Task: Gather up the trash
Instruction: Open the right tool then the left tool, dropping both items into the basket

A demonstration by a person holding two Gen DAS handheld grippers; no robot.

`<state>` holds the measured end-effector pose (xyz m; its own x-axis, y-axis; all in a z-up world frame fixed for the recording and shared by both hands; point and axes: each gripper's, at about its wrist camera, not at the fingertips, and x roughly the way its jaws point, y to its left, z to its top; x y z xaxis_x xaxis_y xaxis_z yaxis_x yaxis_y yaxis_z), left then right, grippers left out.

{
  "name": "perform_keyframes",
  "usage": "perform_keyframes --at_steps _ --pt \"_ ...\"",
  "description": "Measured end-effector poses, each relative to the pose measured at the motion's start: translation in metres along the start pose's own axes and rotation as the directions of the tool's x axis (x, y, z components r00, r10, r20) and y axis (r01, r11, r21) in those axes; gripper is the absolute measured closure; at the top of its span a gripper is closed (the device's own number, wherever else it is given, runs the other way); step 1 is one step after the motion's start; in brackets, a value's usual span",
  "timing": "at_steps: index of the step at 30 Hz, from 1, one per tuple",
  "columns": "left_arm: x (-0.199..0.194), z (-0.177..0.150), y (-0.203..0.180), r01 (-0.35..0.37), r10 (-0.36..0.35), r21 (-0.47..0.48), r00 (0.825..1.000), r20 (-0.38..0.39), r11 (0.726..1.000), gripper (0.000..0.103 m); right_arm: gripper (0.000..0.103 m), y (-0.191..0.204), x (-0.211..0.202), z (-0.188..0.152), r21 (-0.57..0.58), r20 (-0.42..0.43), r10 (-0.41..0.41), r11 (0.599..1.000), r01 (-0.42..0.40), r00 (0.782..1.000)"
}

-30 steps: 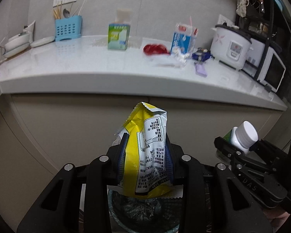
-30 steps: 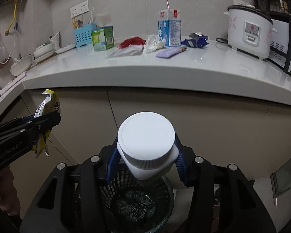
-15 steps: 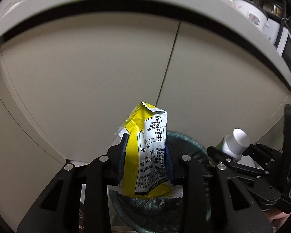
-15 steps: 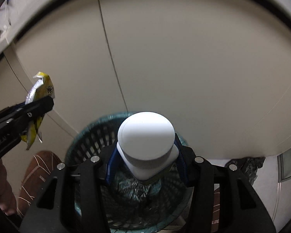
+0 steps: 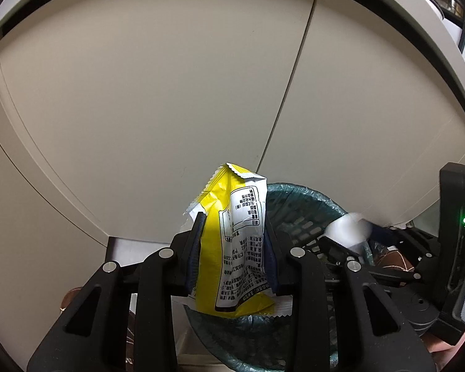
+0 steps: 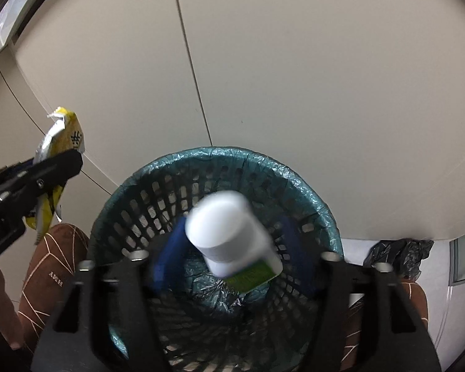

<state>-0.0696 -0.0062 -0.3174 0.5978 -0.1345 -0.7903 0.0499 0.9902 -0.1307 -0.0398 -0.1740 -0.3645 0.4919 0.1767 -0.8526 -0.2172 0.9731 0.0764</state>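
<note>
In the right wrist view, the left gripper [image 6: 51, 167] reaches in from the left edge, its black fingers clamped on a yellow snack wrapper [image 6: 62, 138]. The wrapper's long axis runs top to bottom, its crimped end pointing to the upper left of the frame and its lower end hanging beneath the fingers, beside and outside the left rim of the trash basket [image 6: 310, 198]. In the left wrist view the same wrapper [image 5: 232, 241] stands upright at lower center, pinched on both sides by the blue pads [image 5: 197, 248], with its serrated top edge uppermost and its bottom seam over the near rim of the basket [image 5: 297, 195].

The basket fills the lower center of the right wrist view; it is dark mesh lined with a teal bag folded over the rim, and it sits against pale cabinet doors [image 6: 294, 77].

At center, the right gripper [image 6: 232, 257] has its blue pads [image 6: 167, 257] spread wide, clear of a white bottle [image 6: 229, 232] between them. The bottle is blurred and tilted, its white cap pointing to the upper left toward the camera and its green-labelled body slanting to the lower right, down into the basket's mouth. Neither pad appears to touch it.

A crumpled black bag [image 6: 400, 254] lies on the floor at right of the basket.
</note>
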Motion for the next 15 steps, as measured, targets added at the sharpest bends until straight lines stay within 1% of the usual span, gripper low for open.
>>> perform_keyframes --at_steps 2,3,6,12,15 --pt "0.000 0.000 -0.003 -0.001 0.001 0.005 1.000 -0.001 1.000 0.070 0.028 -0.003 -0.005 0.000 0.003 0.020 -0.008 1.000 0.008 1.000" --pt "0.000 0.000 -0.005 -0.003 0.003 0.010 1.000 -0.001 1.000 0.070 0.024 -0.006 -0.008 0.000 0.009 0.026 -0.011 1.000 0.010 1.000" --pt "0.003 -0.001 -0.013 0.003 -0.003 0.024 1.000 -0.009 1.000 0.070 0.015 -0.018 -0.017 0.002 0.046 0.048 -0.023 0.999 0.021 0.999" --pt "0.020 -0.004 -0.032 0.026 -0.023 0.052 0.999 -0.046 0.998 0.070 0.011 -0.047 -0.032 0.004 0.105 0.074 -0.074 0.992 0.066 0.995" --pt "0.030 -0.008 -0.043 0.039 -0.034 0.063 0.997 -0.068 0.997 0.070 0.011 -0.064 -0.039 0.004 0.141 0.068 -0.074 0.988 0.064 0.995"
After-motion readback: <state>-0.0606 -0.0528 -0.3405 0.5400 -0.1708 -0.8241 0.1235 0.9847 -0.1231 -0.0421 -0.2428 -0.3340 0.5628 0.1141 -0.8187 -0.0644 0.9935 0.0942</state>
